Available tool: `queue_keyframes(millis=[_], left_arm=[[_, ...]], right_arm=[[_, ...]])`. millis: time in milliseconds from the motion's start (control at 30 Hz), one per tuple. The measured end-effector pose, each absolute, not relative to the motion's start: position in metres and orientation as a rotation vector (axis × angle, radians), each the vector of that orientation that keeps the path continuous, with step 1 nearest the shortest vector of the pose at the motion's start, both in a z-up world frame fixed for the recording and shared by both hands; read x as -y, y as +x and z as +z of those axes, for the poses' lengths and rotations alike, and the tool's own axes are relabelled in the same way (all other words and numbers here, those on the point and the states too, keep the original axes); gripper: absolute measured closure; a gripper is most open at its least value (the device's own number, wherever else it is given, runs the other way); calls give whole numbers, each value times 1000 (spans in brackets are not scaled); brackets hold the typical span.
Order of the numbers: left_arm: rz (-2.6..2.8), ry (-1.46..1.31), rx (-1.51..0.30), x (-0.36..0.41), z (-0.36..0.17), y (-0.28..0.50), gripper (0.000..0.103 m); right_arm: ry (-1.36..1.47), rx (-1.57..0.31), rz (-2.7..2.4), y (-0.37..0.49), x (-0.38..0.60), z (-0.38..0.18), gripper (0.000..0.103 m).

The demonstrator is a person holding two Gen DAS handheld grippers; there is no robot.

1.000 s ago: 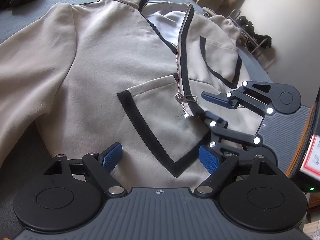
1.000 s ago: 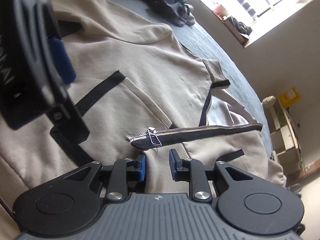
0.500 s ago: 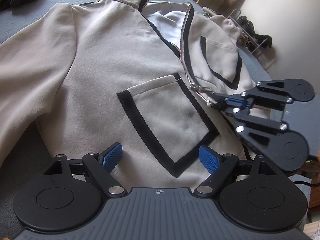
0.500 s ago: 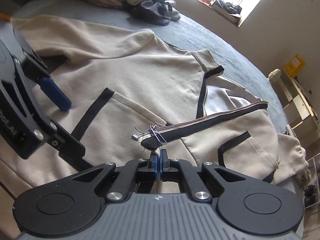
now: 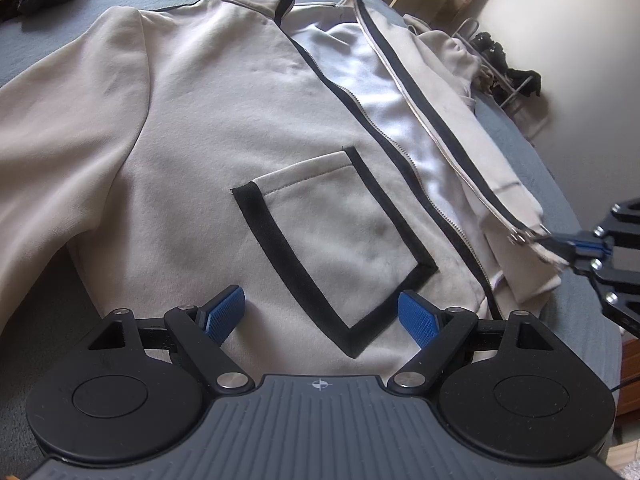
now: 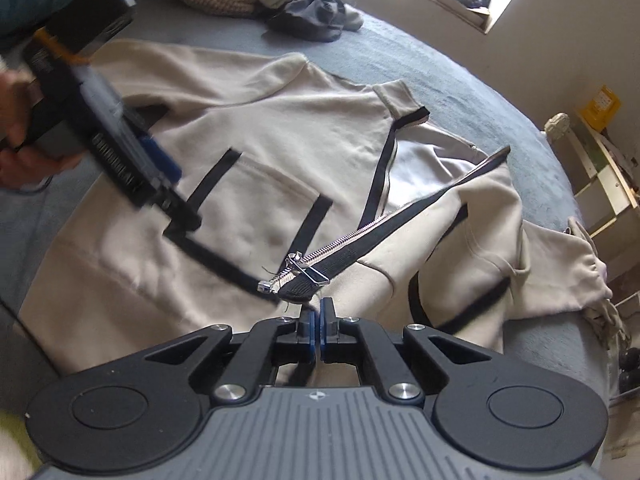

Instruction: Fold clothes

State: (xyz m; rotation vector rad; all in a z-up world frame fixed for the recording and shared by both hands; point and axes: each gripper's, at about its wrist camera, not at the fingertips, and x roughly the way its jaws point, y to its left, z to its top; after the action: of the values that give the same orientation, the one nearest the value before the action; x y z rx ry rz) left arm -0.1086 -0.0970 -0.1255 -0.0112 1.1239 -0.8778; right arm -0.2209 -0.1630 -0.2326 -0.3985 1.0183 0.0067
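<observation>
A beige zip jacket (image 5: 208, 128) with black trim lies front up on a grey bed, its zipper open. My left gripper (image 5: 322, 314) is open over the hem, below the black-edged pocket (image 5: 336, 232). My right gripper (image 6: 317, 322) is shut on the bottom corner of the jacket's other front panel (image 6: 472, 236), just under the zipper pull (image 6: 306, 270), and holds that panel lifted and drawn aside. It shows at the right edge of the left wrist view (image 5: 580, 246). The pale lining (image 5: 384, 108) is exposed.
The grey bed cover (image 6: 460, 76) surrounds the jacket. A heap of dark and knitted clothes (image 6: 280, 4) lies at the far side. Shelves (image 6: 600, 176) stand beyond the bed edge. A dark rack (image 5: 508, 76) stands by the wall.
My right gripper closed on the front panel's bottom corner and pulled it to the right, off the pocket, opening the jacket and exposing the lining. My left gripper stayed open in place.
</observation>
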Motion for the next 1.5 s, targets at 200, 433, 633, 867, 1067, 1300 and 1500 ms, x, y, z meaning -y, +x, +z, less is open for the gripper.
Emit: queue_keyframes(millis=[200,433,633,867,1067,1300,1500], left_arm=[[-883,-21,-1117,96,-126,-108,18],[-861,-36,-1054,95,-112,-89,18],[-862,-32,-1051,95,-113,-84,18],[-916,55,-1021,105,-102,-78,18],[-962,143,-1014,125,-90,-61,18],[-967,180,-945,144,-89,-55,18],[-950,172,-879,169,-101,-57,22]], right_arm=[[-503,-1139,49,-255,172,-234,102],[-539,-1238,17,-275,190,-268,101],[-509,-1246,8,-278,192,-295,101],[-391,-1181,28,-281,186,-280,101],[-224,-1214,-4,-293,199,-279,79],[182,-1102,-143,-314,261,-240,54],[169,-843,-200,-216,307,-206,54]])
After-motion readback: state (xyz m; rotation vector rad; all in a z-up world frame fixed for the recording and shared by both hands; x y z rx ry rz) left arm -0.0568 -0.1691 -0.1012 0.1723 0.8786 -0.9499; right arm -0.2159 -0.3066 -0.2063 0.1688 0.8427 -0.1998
